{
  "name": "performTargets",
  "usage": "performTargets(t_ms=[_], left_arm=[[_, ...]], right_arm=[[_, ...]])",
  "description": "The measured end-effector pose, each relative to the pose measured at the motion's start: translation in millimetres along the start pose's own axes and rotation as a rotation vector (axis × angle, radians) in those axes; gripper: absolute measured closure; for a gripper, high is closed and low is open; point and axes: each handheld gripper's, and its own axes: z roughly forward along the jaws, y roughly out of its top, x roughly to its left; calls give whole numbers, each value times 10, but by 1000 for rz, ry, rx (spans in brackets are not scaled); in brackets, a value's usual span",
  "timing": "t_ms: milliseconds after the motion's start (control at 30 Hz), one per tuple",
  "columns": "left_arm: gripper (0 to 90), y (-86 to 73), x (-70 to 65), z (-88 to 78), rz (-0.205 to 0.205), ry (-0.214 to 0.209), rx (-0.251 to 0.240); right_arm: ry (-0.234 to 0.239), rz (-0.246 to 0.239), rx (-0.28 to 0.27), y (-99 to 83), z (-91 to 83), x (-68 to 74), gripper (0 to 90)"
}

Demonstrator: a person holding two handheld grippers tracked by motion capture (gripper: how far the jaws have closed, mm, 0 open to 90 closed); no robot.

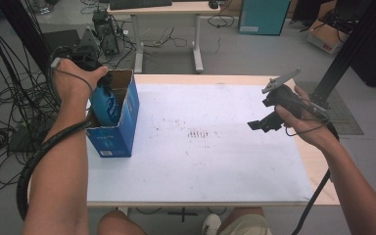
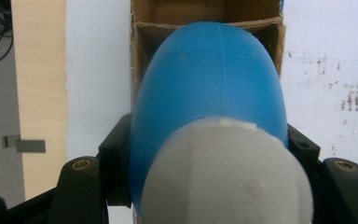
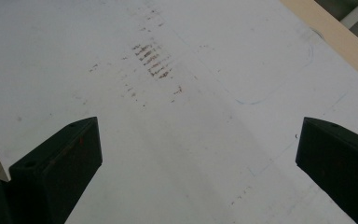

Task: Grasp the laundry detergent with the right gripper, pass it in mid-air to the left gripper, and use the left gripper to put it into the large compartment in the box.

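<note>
A blue bottle with a white cap hangs partly inside an open blue cardboard box at the table's left side. My left gripper is shut on the bottle, its black jaws pressing both sides just below the cap. In the left gripper view the bottle points bottom-first into the box's brown inside. My right gripper hovers over the table's right side, tilted down and to the left. Its jaws stand wide open with nothing between them, over the white sheet.
A white sheet with brown smudges in the middle covers most of the wooden table. Behind stand a desk and a teal box. Cables lie on the floor at left. A black post rises at right.
</note>
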Motion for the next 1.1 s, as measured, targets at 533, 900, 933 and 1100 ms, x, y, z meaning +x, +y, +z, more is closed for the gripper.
performTargets(t_ms=[533,900,933,1100], left_arm=[[371,-48,-48,413,32,6,-6],[370,-96,-62,617,40,-9,22],[370,-102,-58,634,42,-8,29],[369,-124,-39,655,47,-15,36]], right_arm=[[0,18,11,-62,53,-54,3],[1,29,22,-67,87,-77,3],[0,27,21,-67,91,-82,3],[-3,29,30,-80,89,-109,3]])
